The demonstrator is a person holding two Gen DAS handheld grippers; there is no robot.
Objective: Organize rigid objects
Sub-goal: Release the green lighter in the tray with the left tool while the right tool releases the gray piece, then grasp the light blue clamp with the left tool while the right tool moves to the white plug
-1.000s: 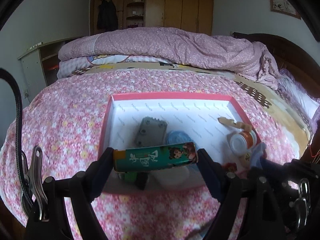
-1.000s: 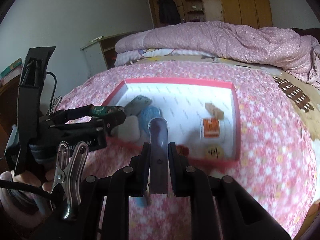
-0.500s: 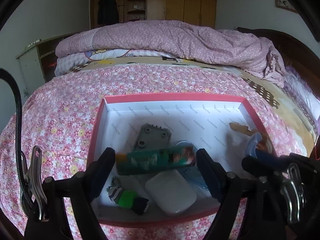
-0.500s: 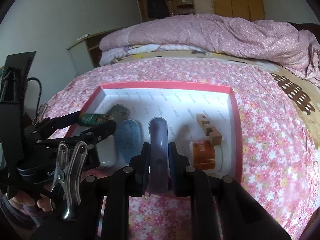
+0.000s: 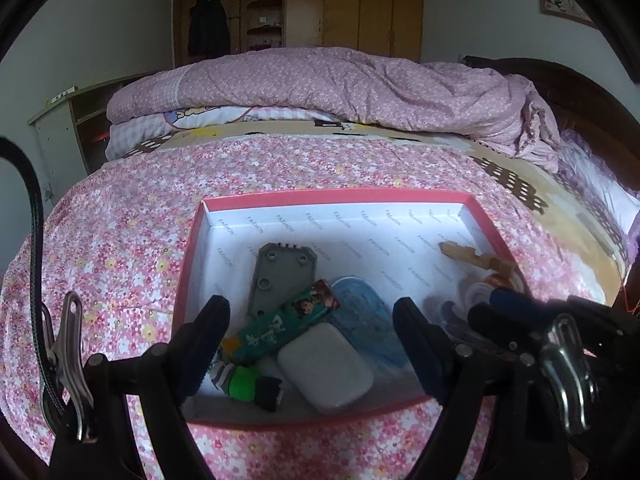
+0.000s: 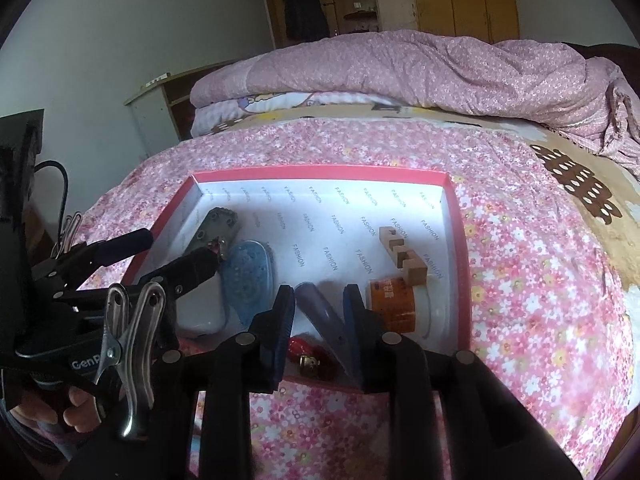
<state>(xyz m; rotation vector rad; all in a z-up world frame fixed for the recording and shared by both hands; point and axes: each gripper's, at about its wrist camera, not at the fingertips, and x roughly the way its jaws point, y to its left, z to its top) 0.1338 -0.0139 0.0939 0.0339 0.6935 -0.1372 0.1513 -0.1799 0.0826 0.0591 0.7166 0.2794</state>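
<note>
A red box with white lining (image 5: 332, 194) lies on the flowered bedspread. My left gripper (image 5: 311, 312) stands open over its near left part. A green printed tube (image 5: 280, 328) lies tilted in the box between the fingers, resting on a white case (image 5: 326, 368); its right end is clear of the right finger. My right gripper (image 6: 319, 294) hangs over the box's near edge (image 6: 320, 170), and its jaws are opening. A purple translucent piece (image 6: 320, 314) leans between them against the right finger, and the left pad is off it.
In the box lie a grey plate (image 5: 280, 276), a blue oval case (image 5: 364, 320), a striped green toy (image 5: 244, 384), a wooden notched block (image 6: 404, 252), an orange-labelled jar (image 6: 394, 298) and a small red thing (image 6: 306, 354). Folded quilts (image 5: 340, 88) fill the far bed.
The green tube, earlier gripped crosswise by my left gripper, now lies slanted in the box. My right jaws have widened and the purple piece has tipped over. Both views have come closer over the box.
</note>
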